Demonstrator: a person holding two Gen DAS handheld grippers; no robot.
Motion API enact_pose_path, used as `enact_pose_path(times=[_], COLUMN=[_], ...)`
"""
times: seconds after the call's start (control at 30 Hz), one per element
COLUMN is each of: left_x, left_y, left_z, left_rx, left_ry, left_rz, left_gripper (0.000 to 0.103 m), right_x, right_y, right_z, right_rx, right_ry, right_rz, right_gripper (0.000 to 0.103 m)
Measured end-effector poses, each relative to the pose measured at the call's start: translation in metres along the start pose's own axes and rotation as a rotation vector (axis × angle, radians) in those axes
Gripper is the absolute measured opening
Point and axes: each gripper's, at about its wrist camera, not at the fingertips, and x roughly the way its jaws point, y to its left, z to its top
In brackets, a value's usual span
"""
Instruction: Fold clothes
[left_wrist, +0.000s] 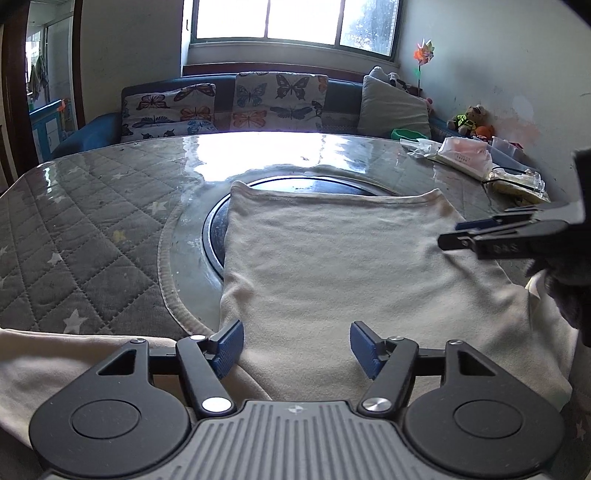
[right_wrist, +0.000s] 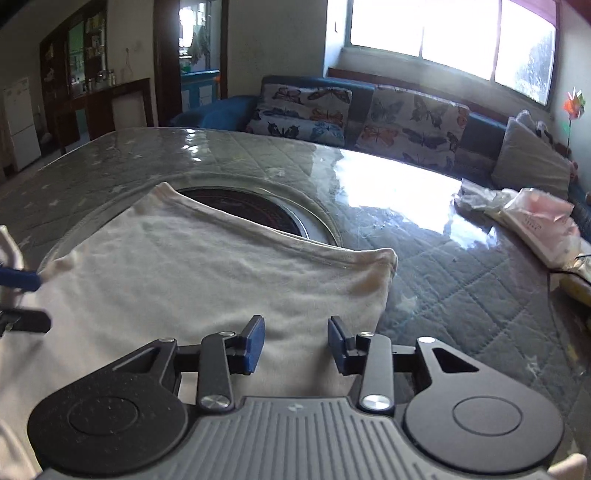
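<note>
Sunlit quilted table bears a cream garment, probably soft, light and limp, best pinched at its hemmed corners; left gripper and right gripper both gape empty

A quilted, plastic-covered table carries a cream garment and plastic bags at its right edge.
</note>
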Motion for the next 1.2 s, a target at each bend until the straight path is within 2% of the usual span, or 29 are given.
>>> enact_pose_path(times=[0.17, 0.4, 0.9, 1.03, 1.2], left_x=[0.000, 0.001, 0.004, 0.004, 0.004], left_y=[0.000, -0.002, -0.016, -0.023, -0.024], left_z=[0.000, -0.002, -0.006, -0.009, -0.010], left_rx=[0.006, 0.008, 0.040, 0.062, 0.058], left_ry=[-0.006, -0.013, -0.030, -0.036, -0.044], left_rz=[-0.002, -0.003, 0.019, 0.038, 0.038], left_gripper=[0.070, 0.073, 0.082, 0.083, 0.085], right_x=[0.021, 0.043, 0.068, 0.061, 0.047], right_y=[-0.003, -0.018, -0.024, -0.017, 0.006], right_z=[0.014, 0.031, 0.051, 0.055, 0.056], right_rx=[-0.008, 0.009, 0.003, -0.007, -0.019], right_ry=[0.003, 0.005, 0.004, -0.005, 0.012], right_rz=[-0.042, -0.107, -0.151, -0.141, -0.023], right_gripper=[0.044, 0.044, 0.045, 0.045, 0.045])
